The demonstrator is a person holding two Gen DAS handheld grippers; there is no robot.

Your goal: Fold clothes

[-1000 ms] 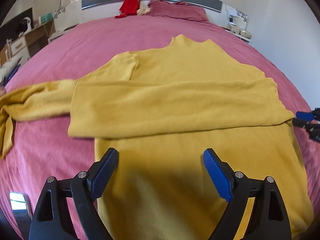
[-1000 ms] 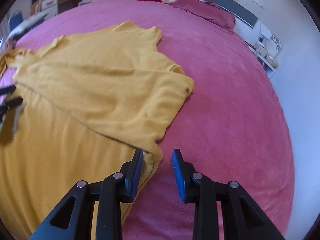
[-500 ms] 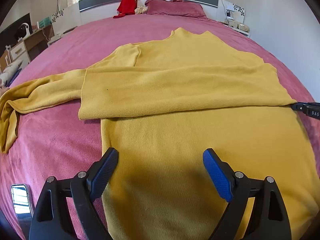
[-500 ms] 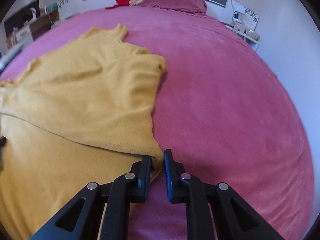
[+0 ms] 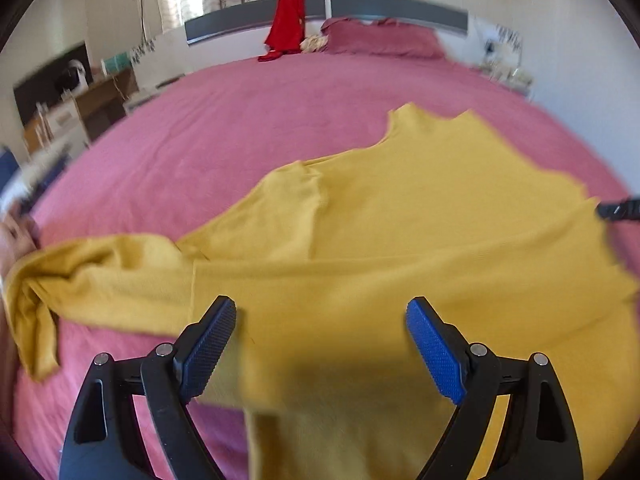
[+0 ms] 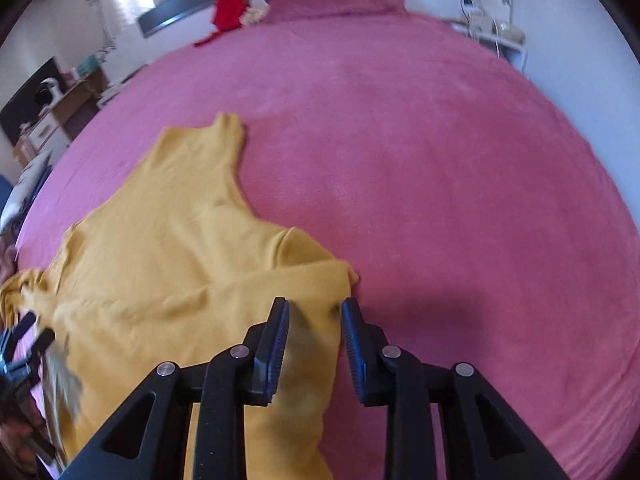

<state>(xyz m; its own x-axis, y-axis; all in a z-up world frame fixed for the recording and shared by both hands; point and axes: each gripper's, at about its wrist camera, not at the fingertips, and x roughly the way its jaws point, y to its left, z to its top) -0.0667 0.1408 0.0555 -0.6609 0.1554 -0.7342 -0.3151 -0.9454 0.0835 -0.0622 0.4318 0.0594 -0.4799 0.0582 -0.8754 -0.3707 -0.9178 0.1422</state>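
A mustard yellow sweater (image 5: pixel 420 220) lies flat on the pink bed (image 5: pixel 240 120), neck toward the headboard. One sleeve is folded across its body, and the other sleeve (image 5: pixel 100 272) trails off to the left. My left gripper (image 5: pixel 320 340) hovers open and wide over the folded sleeve's end. My right gripper (image 6: pixel 314 340) is over the sweater's right edge (image 6: pixel 320 280), near the folded shoulder. Its jaws are opening, with yellow cloth showing in the gap and the pads not pressing on it. The right gripper's tip (image 5: pixel 620 210) shows at the sweater's right side.
A red garment (image 5: pixel 286 24) hangs over the grey headboard beside a pink pillow (image 5: pixel 380 38). A nightstand (image 5: pixel 504 72) stands right of the bed and a desk (image 5: pixel 80 100) to the left. Bare pink bedding (image 6: pixel 460 200) spreads right of the sweater.
The right gripper narrowed at the sweater's right edge, then widened again as it rolled and shifted along that edge. The left gripper stayed wide and moved toward the sleeve side.
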